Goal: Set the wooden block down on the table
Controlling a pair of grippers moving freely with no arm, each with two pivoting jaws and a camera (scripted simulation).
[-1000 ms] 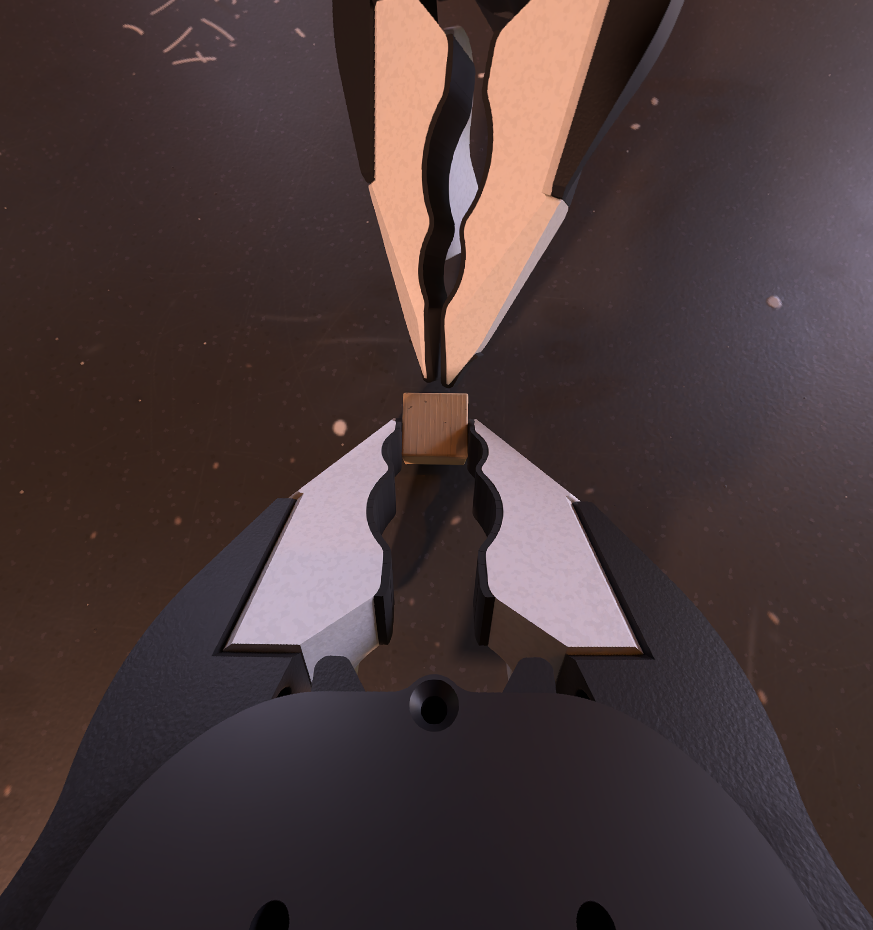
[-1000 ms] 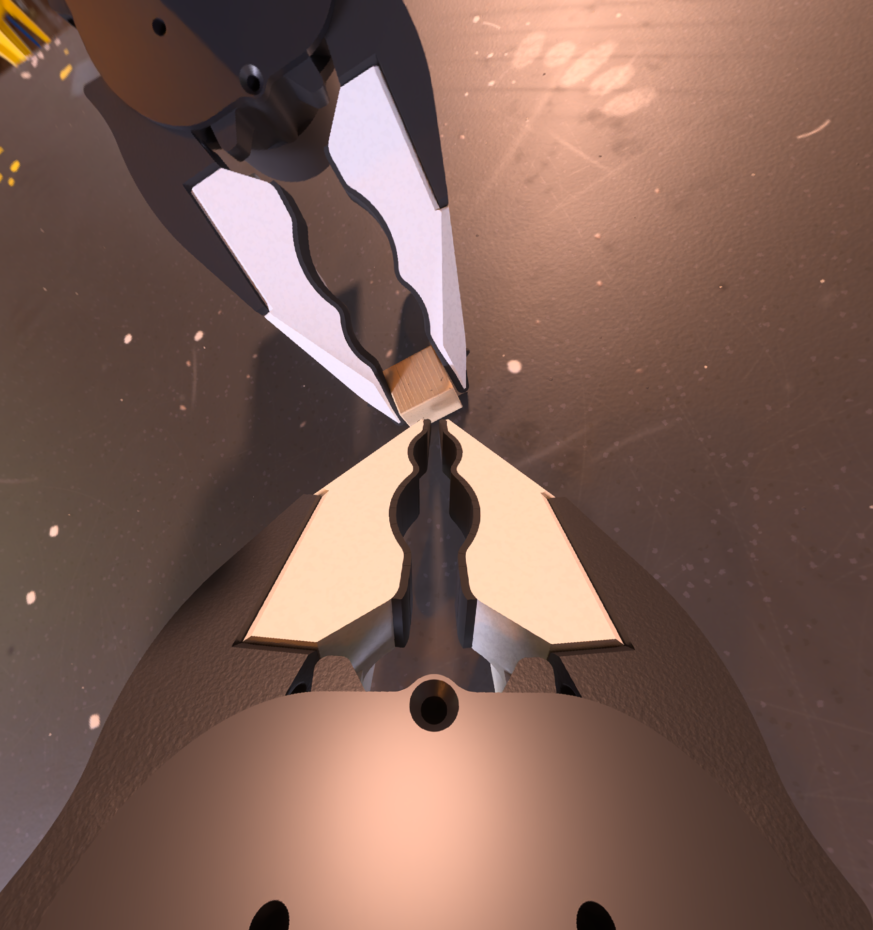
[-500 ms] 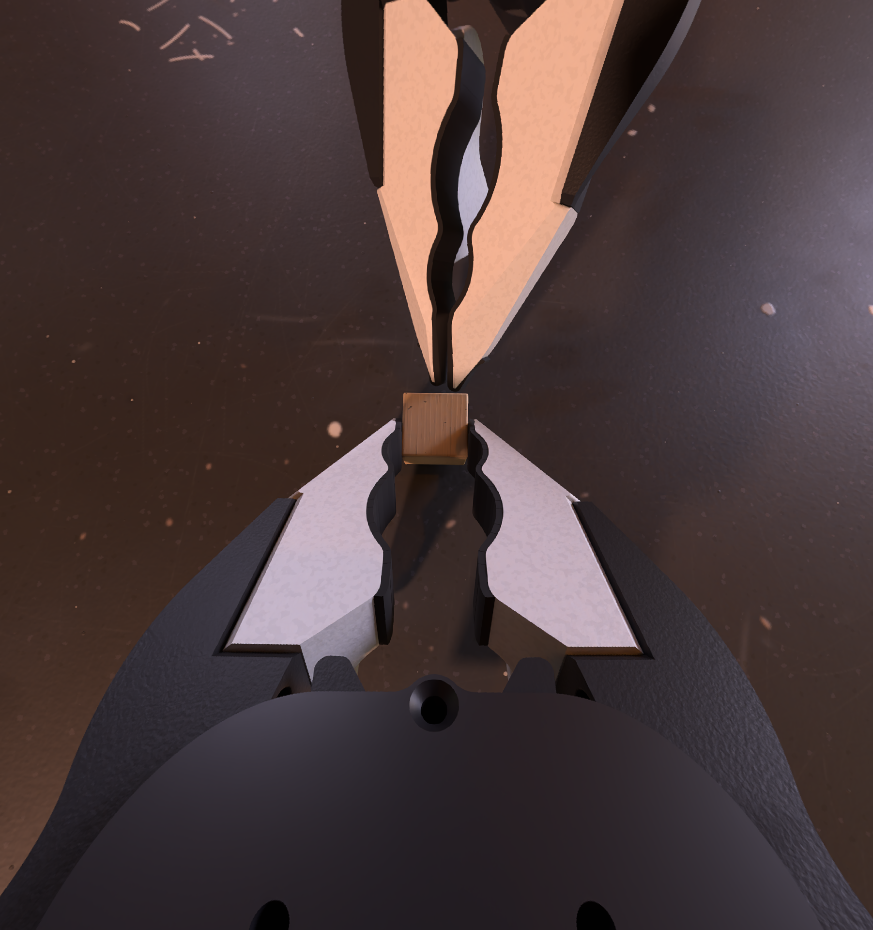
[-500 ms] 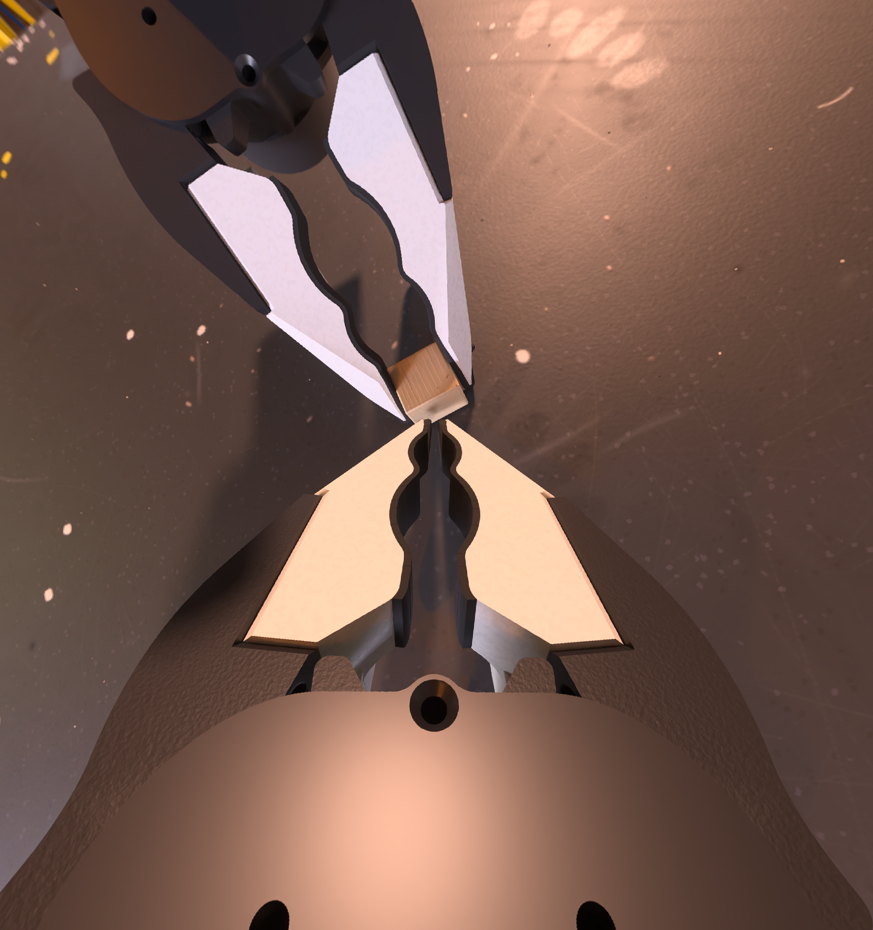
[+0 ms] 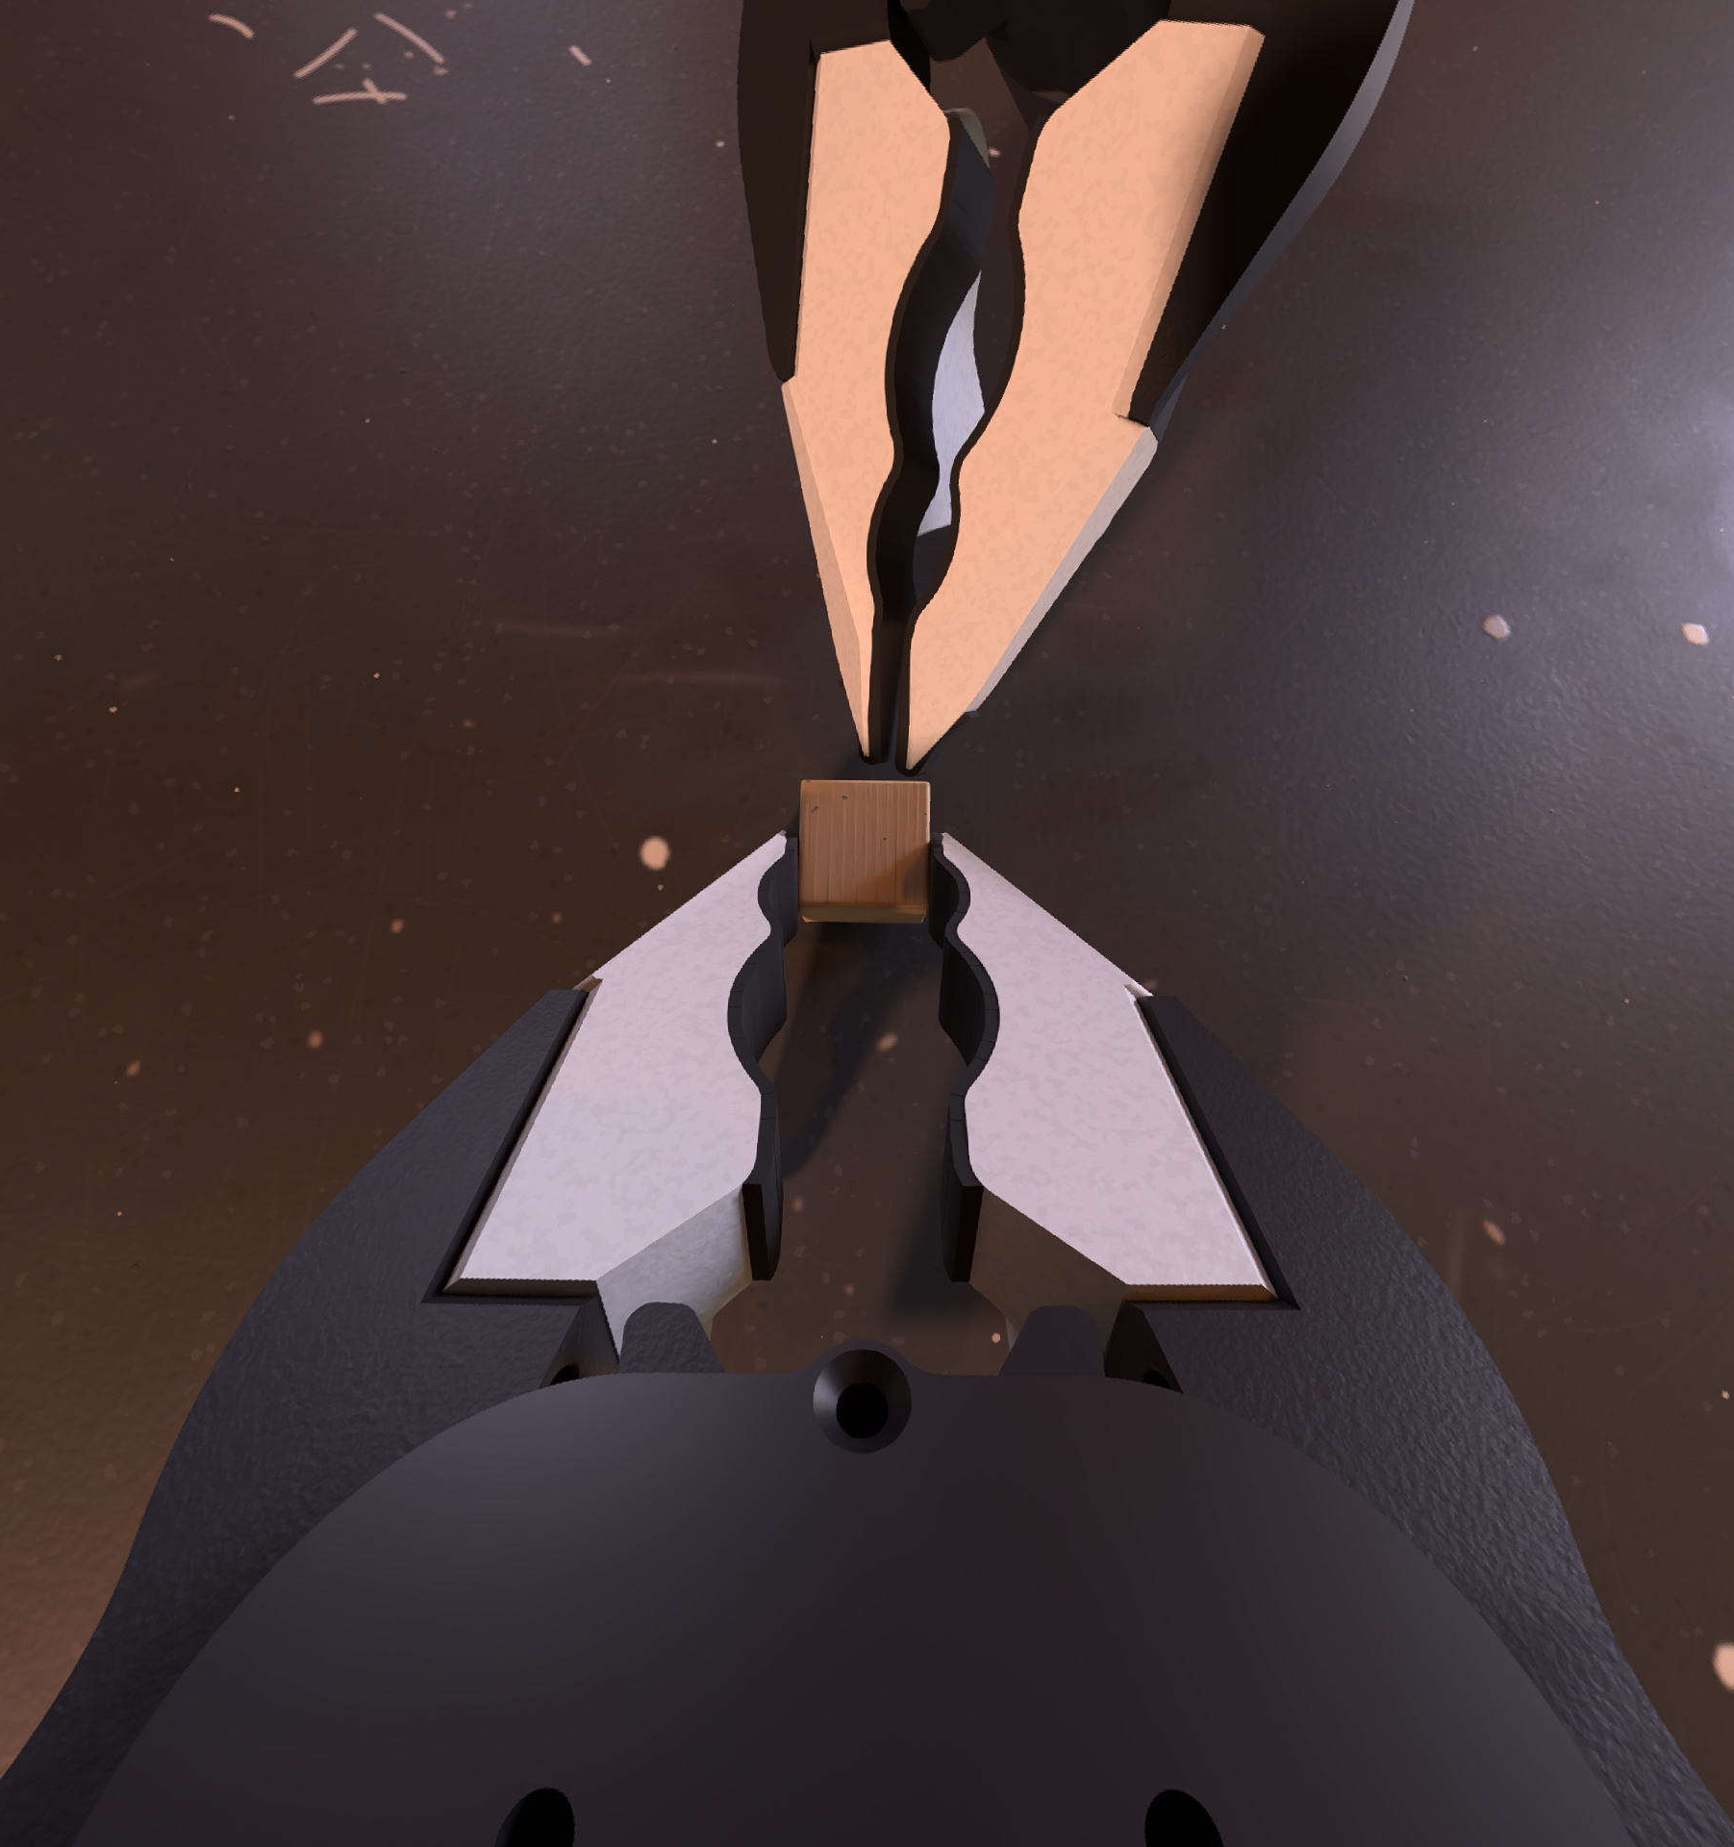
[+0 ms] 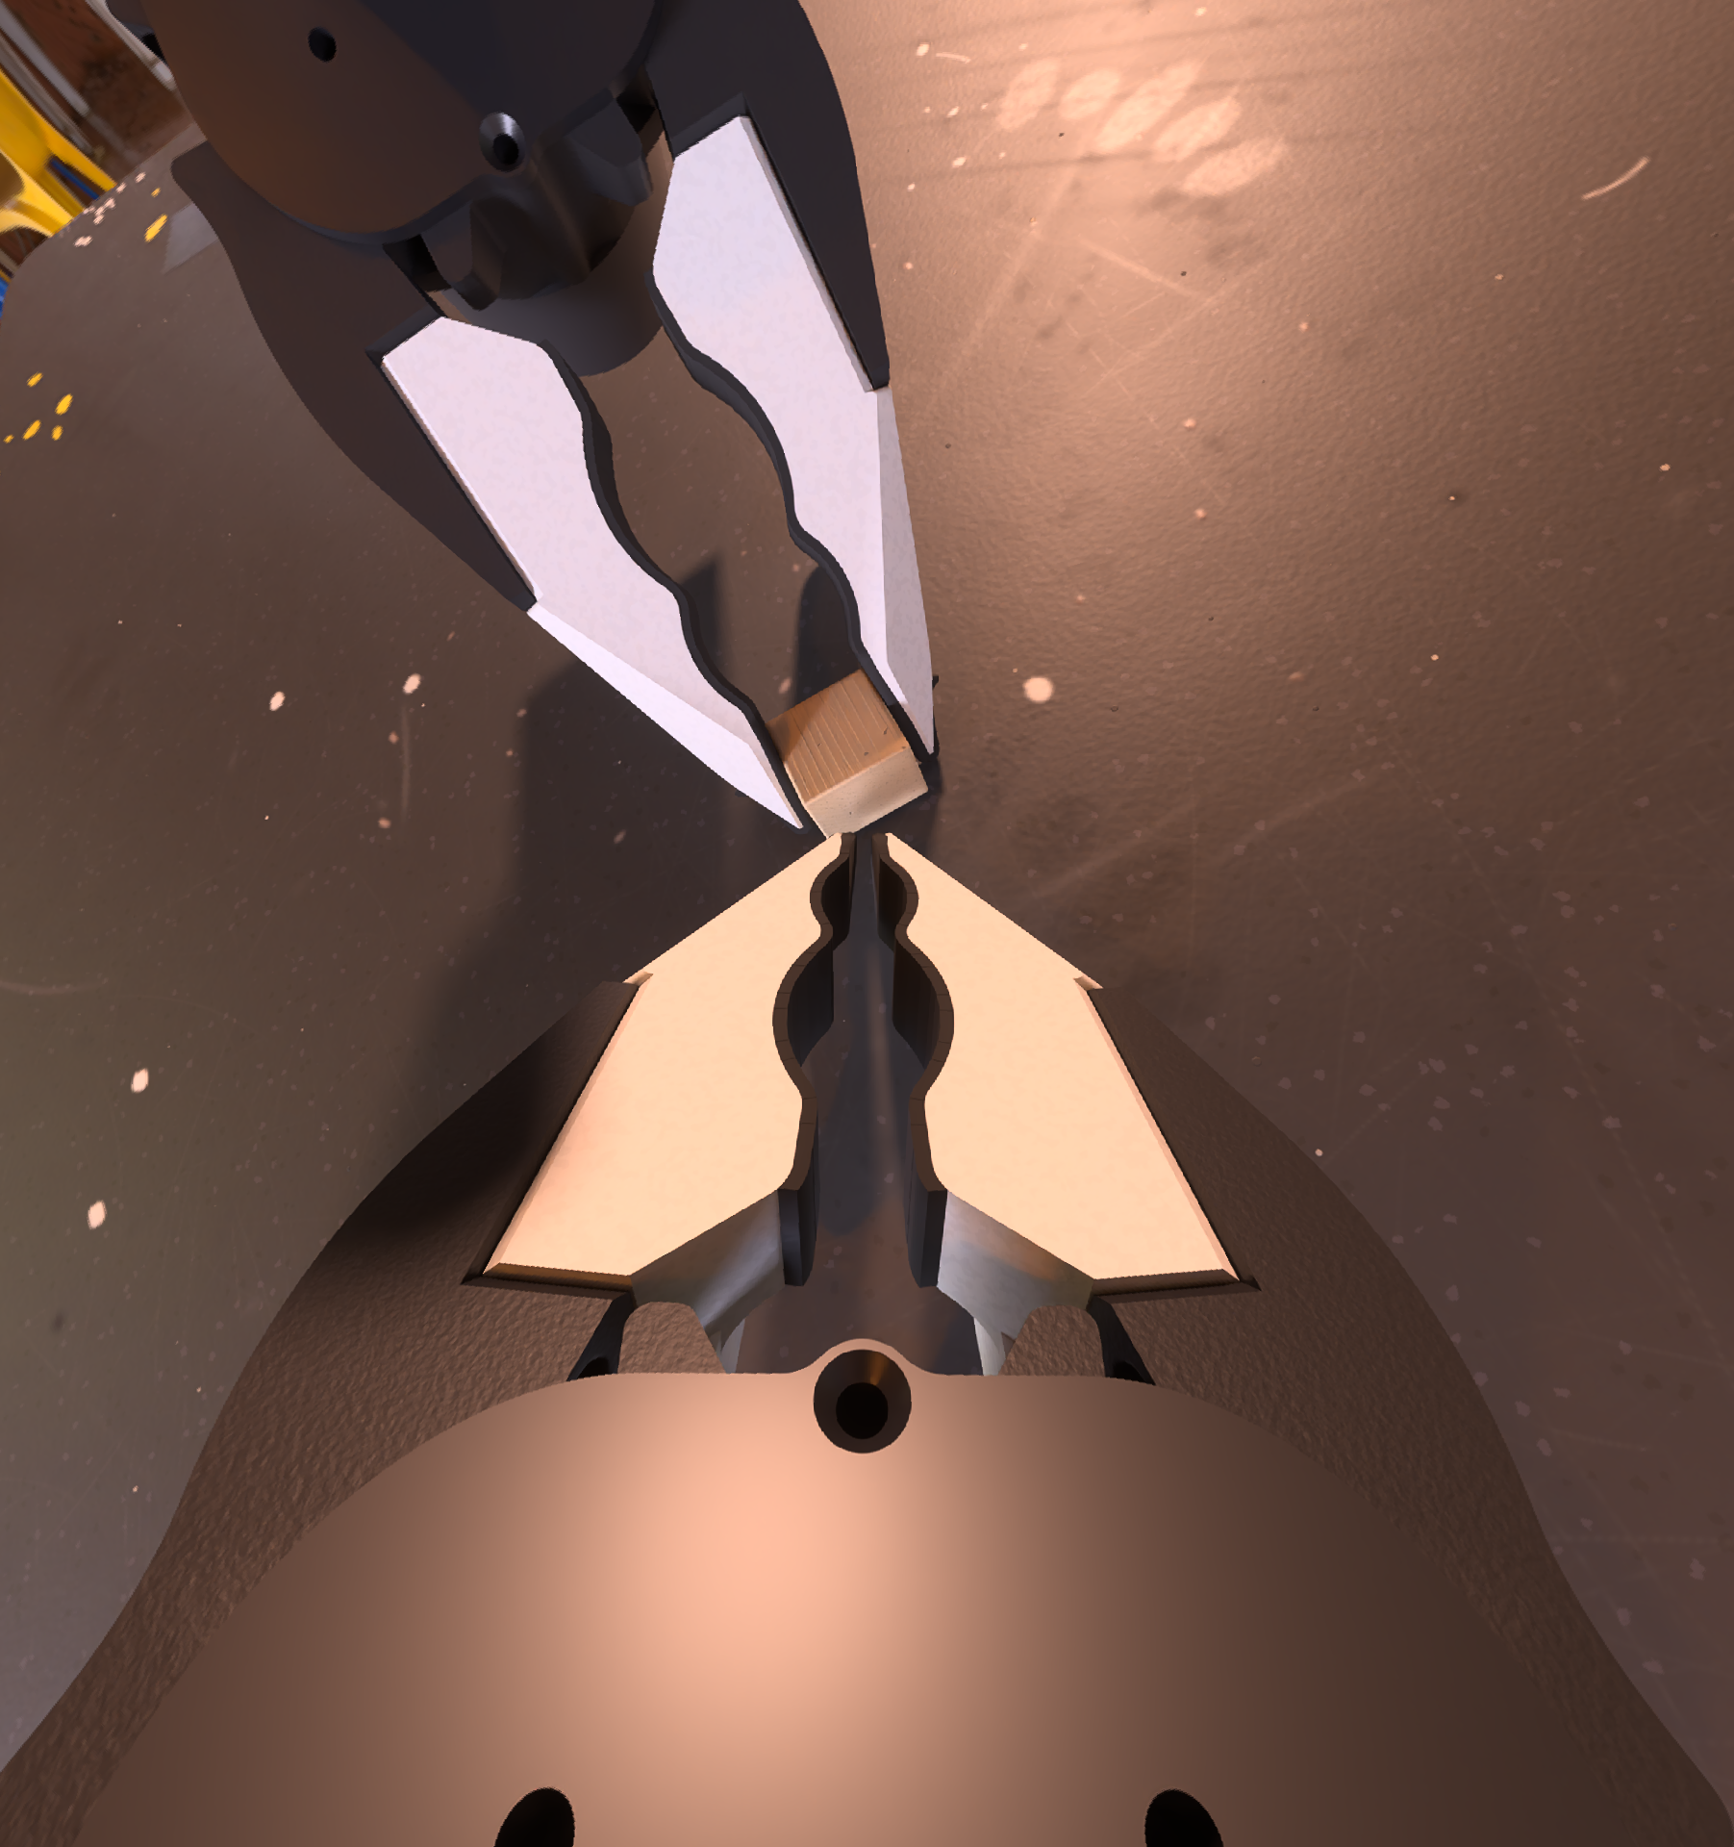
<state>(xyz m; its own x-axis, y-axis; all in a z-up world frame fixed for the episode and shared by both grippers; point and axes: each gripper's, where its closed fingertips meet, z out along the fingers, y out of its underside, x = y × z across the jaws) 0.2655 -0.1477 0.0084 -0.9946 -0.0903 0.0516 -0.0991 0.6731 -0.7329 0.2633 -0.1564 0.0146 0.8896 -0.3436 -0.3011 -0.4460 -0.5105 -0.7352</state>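
A small wooden block (image 5: pixel 865 848) sits between the tips of my left gripper (image 5: pixel 865 860), which has white pads and is shut on it above the dark table (image 5: pixel 293 600). In the right wrist view the same block (image 6: pixel 848 765) is pinched by the left gripper (image 6: pixel 858 780) coming down from the top. My right gripper (image 6: pixel 865 840), with peach pads, is shut and empty, its tips just in front of the block without holding it. It also shows in the left wrist view (image 5: pixel 888 765), pointing at the block from the far side.
The table (image 6: pixel 1342 700) is dark brown, scratched and speckled with pale flecks. Its left edge shows in the right wrist view, with yellow, blue and brick-red shapes (image 6: pixel 3 180) beyond it at the top left.
Both grippers keep their states. The right gripper has drawn back slightly from the block, and the table has drifted a little in both views. The block stays in the left gripper.
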